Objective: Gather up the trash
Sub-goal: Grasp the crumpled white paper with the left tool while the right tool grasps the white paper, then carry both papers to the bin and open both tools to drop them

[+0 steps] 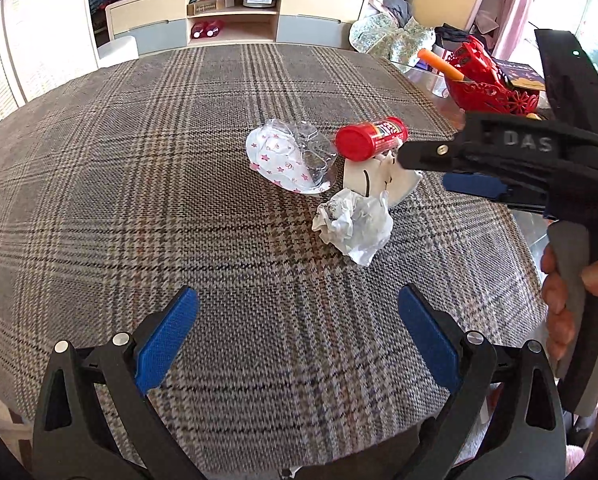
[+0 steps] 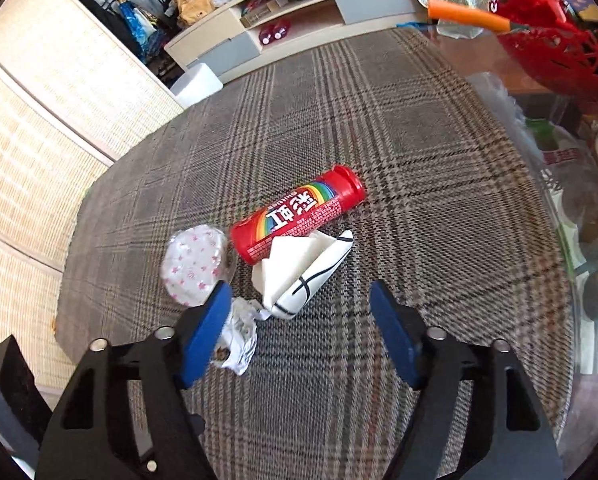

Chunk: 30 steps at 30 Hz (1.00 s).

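Note:
Trash lies in a cluster on the plaid tablecloth (image 1: 139, 160): a red candy tube (image 1: 369, 138) (image 2: 299, 214) on its side, a star-printed paper cup with clear plastic (image 1: 289, 160) (image 2: 195, 266), a folded white wrapper with black lines (image 1: 373, 176) (image 2: 303, 276), and a crumpled paper ball (image 1: 355, 224) (image 2: 239, 340). My left gripper (image 1: 299, 316) is open and empty, near the table's front edge, short of the paper ball. My right gripper (image 2: 299, 320) is open and empty, just above the wrapper and paper ball; it also shows in the left wrist view (image 1: 439, 168).
A red lattice basket (image 1: 491, 84) (image 2: 559, 52) with an orange-handled tool (image 2: 467, 16) stands on the glass table top at the right. A TV cabinet (image 1: 235, 16) and a woven screen (image 2: 39, 140) lie beyond the table.

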Available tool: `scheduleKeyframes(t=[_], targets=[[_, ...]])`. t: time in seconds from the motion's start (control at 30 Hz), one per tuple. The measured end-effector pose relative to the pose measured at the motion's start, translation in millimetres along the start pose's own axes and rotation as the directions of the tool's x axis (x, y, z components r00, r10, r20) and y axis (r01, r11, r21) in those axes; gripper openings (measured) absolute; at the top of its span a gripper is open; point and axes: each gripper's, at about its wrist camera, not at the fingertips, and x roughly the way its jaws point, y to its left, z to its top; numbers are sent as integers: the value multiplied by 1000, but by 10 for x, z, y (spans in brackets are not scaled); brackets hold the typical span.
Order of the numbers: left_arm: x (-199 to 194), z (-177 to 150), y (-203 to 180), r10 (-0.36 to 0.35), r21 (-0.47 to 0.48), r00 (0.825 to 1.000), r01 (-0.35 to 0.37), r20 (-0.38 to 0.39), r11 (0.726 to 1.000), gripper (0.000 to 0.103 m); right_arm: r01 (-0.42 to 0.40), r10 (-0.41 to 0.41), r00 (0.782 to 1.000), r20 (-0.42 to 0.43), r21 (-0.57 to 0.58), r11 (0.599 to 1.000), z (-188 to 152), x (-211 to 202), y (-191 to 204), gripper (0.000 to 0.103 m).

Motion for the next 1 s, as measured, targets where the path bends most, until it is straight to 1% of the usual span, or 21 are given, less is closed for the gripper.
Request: scheduleKeyframes(t=[0.07,0.13,0.17,0.2,0.27,0.33,0.4,0.47,0.5,0.53,0.57,0.6,0.67,0.7,0.77,0.87,0.97,1.0], targets=[[63,32,-13,-5,1,1000,5,-1,1000,95,-5,5,1000,-5,5,1000,17,87,2,60],[109,64,-38,-9,4,1000,9,-4,1000,95,-9,9,1000,-16,-7,1000,20,151,18,57],[141,89,-61,-11,8,1000,11,-6,1000,95,-12,12,1000,-21,-15,1000,18,175,25,50],[164,107,-78,-13,9,1000,13,-7,1000,95,-12,11,1000,-25,-25,1000,15,189,37,40],[213,142,-119,-18,15,1000,18,-7,1000,95,-6,5,1000,-23,-46,999,16,187,43,39],[256,172,-162,-18,25,1000,18,-5,1000,95,0,-1,1000,-22,-63,998,39,184,50,34],[299,198,-206,-15,37,1000,14,1,999,95,23,-24,1000,-15,-81,996,49,139,31,26],[337,211,-231,-17,45,1000,16,7,999,94,41,-41,999,-2,-84,996,57,72,-15,20],[355,220,-245,-18,48,1000,18,8,999,94,46,-46,999,1,-84,995,63,35,-46,14],[372,230,-258,-21,51,1000,21,9,998,90,48,-48,999,4,-86,995,69,4,-78,14],[387,238,-272,-26,56,1000,26,12,998,80,50,-50,999,7,-87,995,70,-23,-112,13],[397,242,-290,-30,61,999,29,12,998,74,57,-56,998,13,-91,994,68,-56,-138,13],[410,258,-316,-36,67,999,35,9,997,58,73,-71,997,22,-102,992,55,-99,-189,13],[403,259,-330,-36,72,999,35,11,997,53,75,-73,997,21,-103,992,44,-109,-209,13],[385,254,-361,-27,83,999,26,16,996,35,77,-76,997,16,-104,992,18,-125,-256,13],[304,227,-378,-23,98,999,20,32,995,23,72,-71,997,15,-99,993,-48,-160,-306,13],[215,174,-393,-23,111,999,20,32,994,18,77,-76,997,17,-100,992,-125,-199,-326,13],[190,155,-392,-24,112,999,21,30,994,18,75,-74,997,16,-97,992,-160,-220,-334,13]])
